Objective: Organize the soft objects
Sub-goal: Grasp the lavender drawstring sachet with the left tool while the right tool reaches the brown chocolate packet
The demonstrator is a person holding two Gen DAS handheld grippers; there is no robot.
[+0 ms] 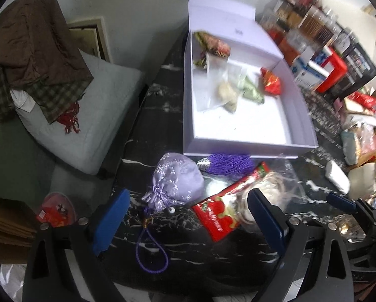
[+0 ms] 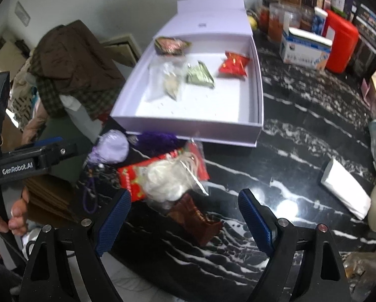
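Note:
A lilac drawstring pouch (image 1: 177, 181) lies on the black marble table, its purple cord loop (image 1: 151, 254) trailing toward me. Beside it sit a purple tassel (image 1: 228, 166) and a red packet (image 1: 218, 219) under a clear bag of white stuff (image 2: 165, 178). My left gripper (image 1: 188, 217) hangs open just above them, touching none. My right gripper (image 2: 184, 220) is open too, with a brown sachet (image 2: 198, 222) lying between its fingers, not pressed. Behind stands an open white box (image 1: 238, 148) holding a red sachet (image 1: 271, 80), a green one (image 1: 253, 90), a cream one (image 1: 228, 95) and a dark patterned one (image 1: 213, 44).
A white packet (image 2: 344, 191) lies on the table to the right. A red container (image 2: 341, 42), a tissue box (image 2: 306, 47) and jars crowd the back right. Brown and checked clothes (image 1: 31, 40) hang over a chair at left. A hand (image 2: 16, 216) holds the left gripper.

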